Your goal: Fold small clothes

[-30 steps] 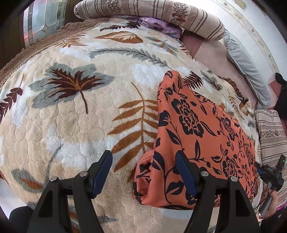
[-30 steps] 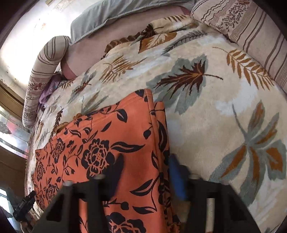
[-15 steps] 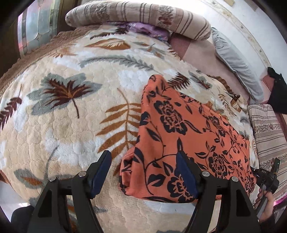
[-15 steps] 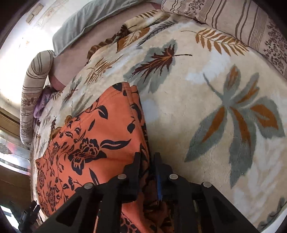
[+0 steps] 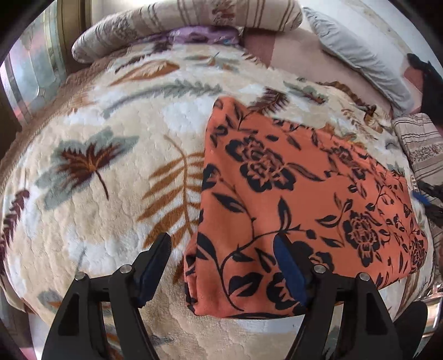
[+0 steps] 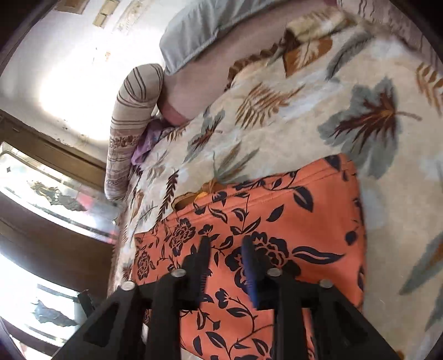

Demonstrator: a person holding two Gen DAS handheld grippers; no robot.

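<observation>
An orange garment with black flowers (image 5: 290, 193) lies folded flat on a leaf-patterned blanket (image 5: 97, 166). My left gripper (image 5: 221, 249) is open and empty, hovering over the garment's near left corner. In the right wrist view the same garment (image 6: 277, 221) fills the lower middle. My right gripper (image 6: 225, 243) hangs just above it with a narrow gap between the jaws and holds nothing. The right gripper also shows blurred at the far right edge of the left wrist view (image 5: 427, 198).
Striped bolster pillows (image 5: 193, 19) and a grey pillow (image 5: 360, 47) lie along the far side of the bed. A purple cloth (image 5: 202, 34) sits under the bolster. A wooden window frame (image 6: 41, 171) is at the left of the right wrist view.
My right gripper closed on the garment's edge, then opened a little and moved back over the garment. The left gripper stayed open and shifted slightly over the near corner.
</observation>
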